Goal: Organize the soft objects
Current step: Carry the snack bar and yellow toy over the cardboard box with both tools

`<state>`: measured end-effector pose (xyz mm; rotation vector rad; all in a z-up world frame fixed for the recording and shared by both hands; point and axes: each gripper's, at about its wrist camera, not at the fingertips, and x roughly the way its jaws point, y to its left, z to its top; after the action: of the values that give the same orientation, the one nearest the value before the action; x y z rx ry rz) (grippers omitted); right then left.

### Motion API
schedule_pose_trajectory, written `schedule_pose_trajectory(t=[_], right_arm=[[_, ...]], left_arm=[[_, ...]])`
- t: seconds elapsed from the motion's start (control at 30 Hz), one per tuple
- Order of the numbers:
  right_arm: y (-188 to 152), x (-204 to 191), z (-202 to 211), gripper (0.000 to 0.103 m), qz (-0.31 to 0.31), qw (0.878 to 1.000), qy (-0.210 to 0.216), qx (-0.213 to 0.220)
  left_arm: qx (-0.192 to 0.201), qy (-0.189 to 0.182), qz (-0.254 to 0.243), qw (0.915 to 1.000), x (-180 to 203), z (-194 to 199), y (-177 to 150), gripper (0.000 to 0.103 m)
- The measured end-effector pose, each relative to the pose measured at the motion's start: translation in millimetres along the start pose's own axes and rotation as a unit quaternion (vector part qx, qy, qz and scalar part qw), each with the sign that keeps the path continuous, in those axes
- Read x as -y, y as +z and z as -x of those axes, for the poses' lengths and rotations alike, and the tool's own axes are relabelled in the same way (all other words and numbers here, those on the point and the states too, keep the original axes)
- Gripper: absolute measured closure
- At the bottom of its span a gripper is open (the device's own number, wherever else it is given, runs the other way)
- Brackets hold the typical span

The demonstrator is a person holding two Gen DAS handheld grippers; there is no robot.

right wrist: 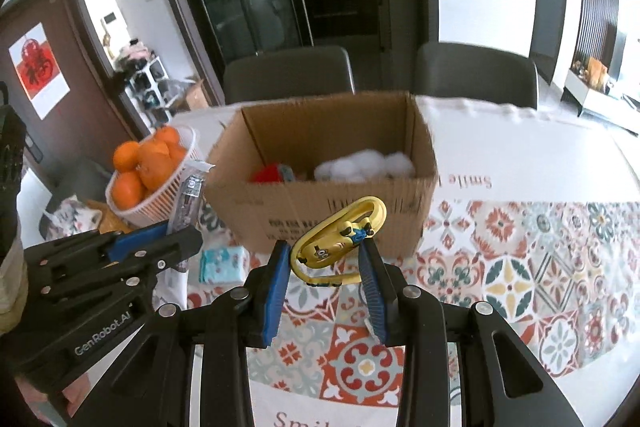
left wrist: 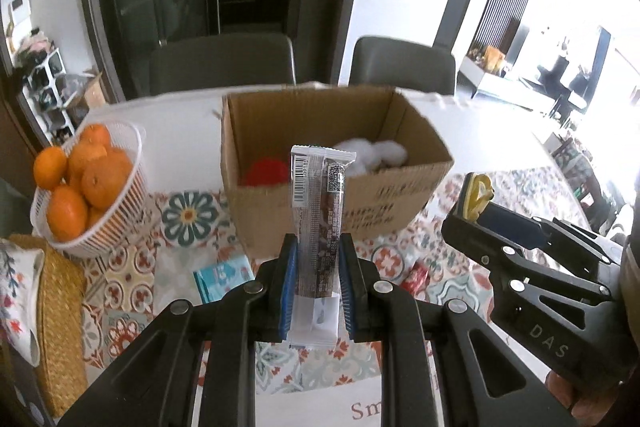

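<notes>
Cardboard box [left wrist: 280,211] at twelve o'clock already holds red and white soft things.
Left gripper [left wrist: 318,291] clamps a brown-and-silver foil snack bar [left wrist: 318,211]; right gripper [right wrist: 326,275] pinches a yellow rubbery cartoon toy [right wrist: 340,239]; a pale blue tissue packet [left wrist: 224,277] remains on the table.

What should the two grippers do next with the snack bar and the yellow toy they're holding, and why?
Probably carry both forward over the open cardboard box and let go. The left gripper clamps the snack bar, the right gripper the yellow toy, both short of the box, which already holds soft items.

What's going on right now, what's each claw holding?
Left gripper shut on snack bar. Right gripper shut on yellow toy. Cardboard box open just ahead, nothing in between.
</notes>
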<state>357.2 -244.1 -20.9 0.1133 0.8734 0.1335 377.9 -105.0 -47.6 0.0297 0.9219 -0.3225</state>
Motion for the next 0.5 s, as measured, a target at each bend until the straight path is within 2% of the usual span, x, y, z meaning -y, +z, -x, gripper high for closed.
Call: schedule_pose_trajectory(t=[0.33,0.5], right_arm=[[26,-4,17,0.066,0.005,0.999,0.007,0.034],[41,-1,16,0.066,0.006,0.999,0.009,0.039]], left_arm=[[0.037,-0.011,-0.013,0.9992,5,23,29,0.082],[0.043,-0.014,-0.019,0.9988,6,25,44,0.082]])
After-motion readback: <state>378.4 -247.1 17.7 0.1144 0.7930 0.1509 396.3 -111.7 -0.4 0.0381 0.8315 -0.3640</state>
